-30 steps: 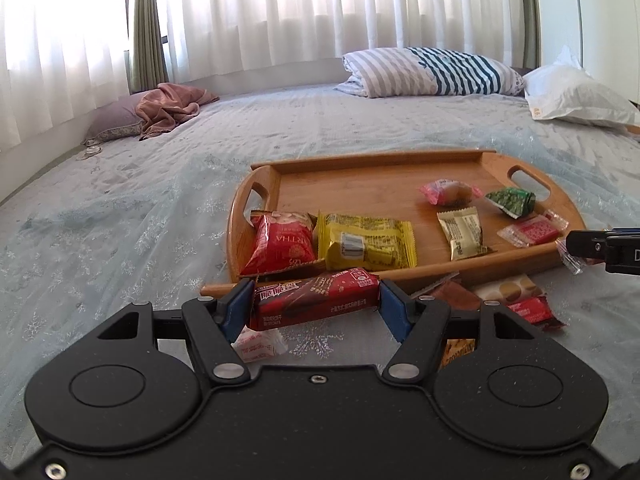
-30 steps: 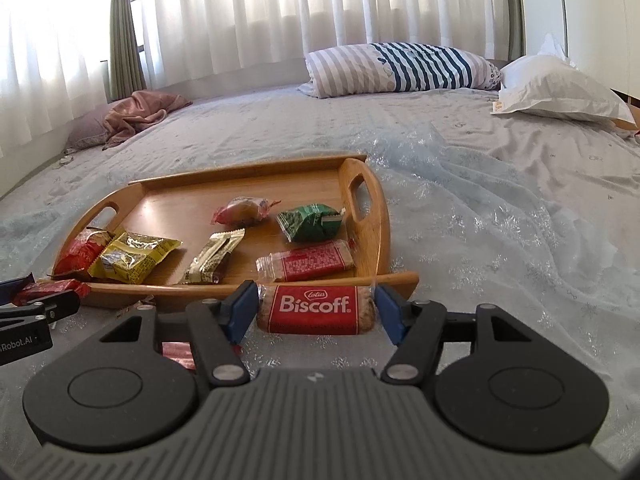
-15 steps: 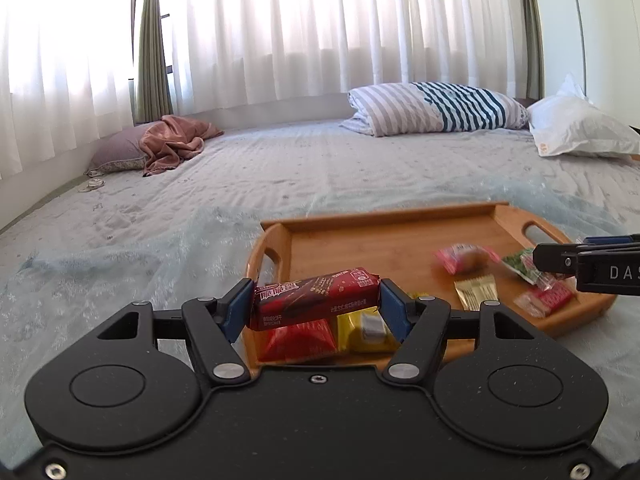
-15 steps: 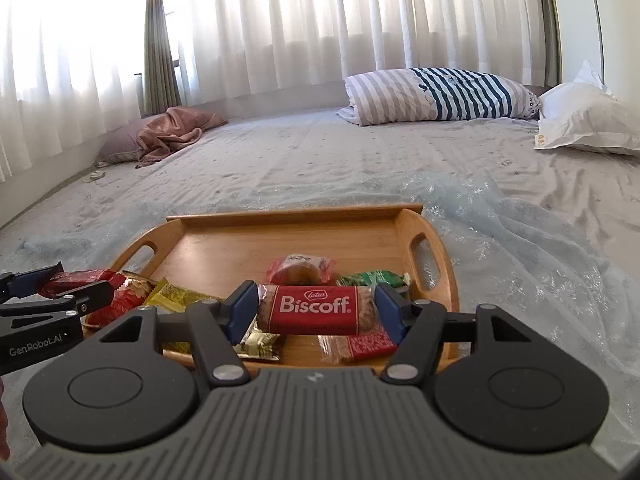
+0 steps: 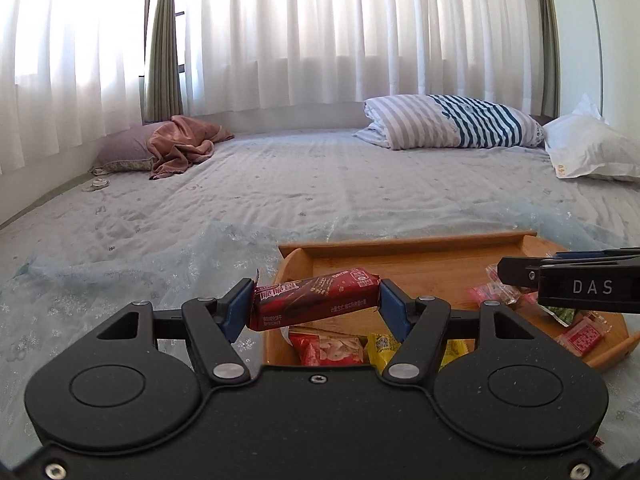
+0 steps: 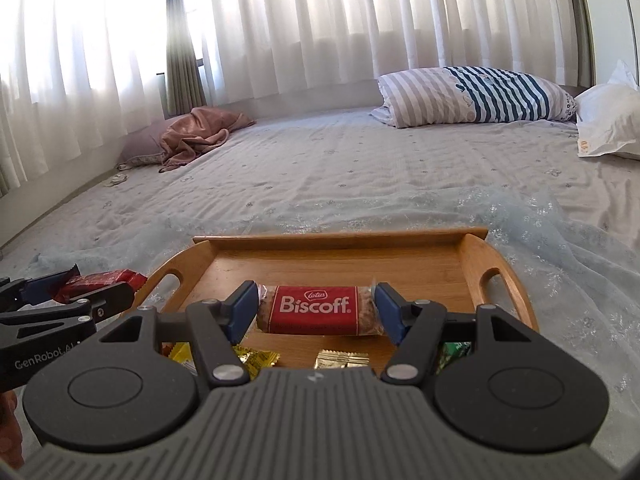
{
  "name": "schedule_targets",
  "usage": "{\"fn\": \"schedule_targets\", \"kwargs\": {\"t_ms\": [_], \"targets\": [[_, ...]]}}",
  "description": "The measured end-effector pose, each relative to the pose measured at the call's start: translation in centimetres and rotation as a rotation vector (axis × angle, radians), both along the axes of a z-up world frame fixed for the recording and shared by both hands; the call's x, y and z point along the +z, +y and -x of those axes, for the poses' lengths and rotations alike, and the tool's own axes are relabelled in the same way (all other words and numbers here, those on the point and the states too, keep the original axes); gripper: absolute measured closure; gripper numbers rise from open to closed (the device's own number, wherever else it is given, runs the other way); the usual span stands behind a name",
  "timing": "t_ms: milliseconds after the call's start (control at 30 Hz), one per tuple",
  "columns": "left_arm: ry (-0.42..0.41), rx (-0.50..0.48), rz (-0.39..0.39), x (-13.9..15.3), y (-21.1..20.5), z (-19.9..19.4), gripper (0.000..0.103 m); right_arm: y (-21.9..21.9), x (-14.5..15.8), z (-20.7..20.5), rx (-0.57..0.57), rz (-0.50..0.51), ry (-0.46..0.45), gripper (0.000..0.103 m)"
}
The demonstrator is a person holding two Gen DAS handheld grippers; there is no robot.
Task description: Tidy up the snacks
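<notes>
**Both jaws clamped on snack packs above the wooden tray**

Jaws of the left gripper (image 5: 316, 304) stand partly apart, their blue pads pressed on the two ends of a dark red, glossy foil-wrapped snack bar with white lettering (image 5: 314, 298), which sits slightly tilted between them, right end higher. The right gripper (image 6: 316, 311) is set to a similar width and holds a red-labelled Biscoff biscuit pack in clear crinkled wrap (image 6: 316, 310) level, end to end between its pads.

Beyond and below both sets of jaws lies a rectangular bamboo tray with rounded cut-out handles (image 6: 496, 276), smooth and honey-coloured, resting on a pale blue bedspread with a fine flower print (image 6: 360, 172). Just under the left jaws a red crinkly snack bag (image 5: 328, 350) and a yellow packet (image 5: 384, 346) are mostly hidden by the gripper body. Below the right jaws, a gold foil sachet (image 6: 340, 359) and a green wrapper (image 6: 454, 352) are cut off the same way. Far past the jaws lie a blue-and-grey striped pillow (image 6: 476, 96) and a crumpled pink cloth (image 6: 200, 132).
</notes>
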State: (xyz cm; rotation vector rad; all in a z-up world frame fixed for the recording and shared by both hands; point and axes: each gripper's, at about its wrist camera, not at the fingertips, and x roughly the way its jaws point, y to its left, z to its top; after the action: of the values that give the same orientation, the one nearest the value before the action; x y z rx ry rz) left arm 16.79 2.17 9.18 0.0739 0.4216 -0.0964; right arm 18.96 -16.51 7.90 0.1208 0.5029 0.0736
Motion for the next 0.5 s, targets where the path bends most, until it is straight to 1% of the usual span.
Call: {"fn": "schedule_targets", "kwargs": {"t_ms": [200, 400, 500], "targets": [[0.01, 0.013, -0.006, -0.5, 0.6, -2.1, 0.038, 0.9, -0.5, -2.1, 0.022, -0.008, 0.025, 0.036], [0.022, 0.019, 0.019, -1.0, 1.0, -3.4, 0.038, 1.6, -1.1, -3.4, 0.036, -0.013, 0.046, 0.036], [0.025, 0.023, 0.017, -1.2, 1.1, -4.0, 0.038, 2.0, -1.2, -4.0, 0.04, -0.015, 0.05, 0.036]]}}
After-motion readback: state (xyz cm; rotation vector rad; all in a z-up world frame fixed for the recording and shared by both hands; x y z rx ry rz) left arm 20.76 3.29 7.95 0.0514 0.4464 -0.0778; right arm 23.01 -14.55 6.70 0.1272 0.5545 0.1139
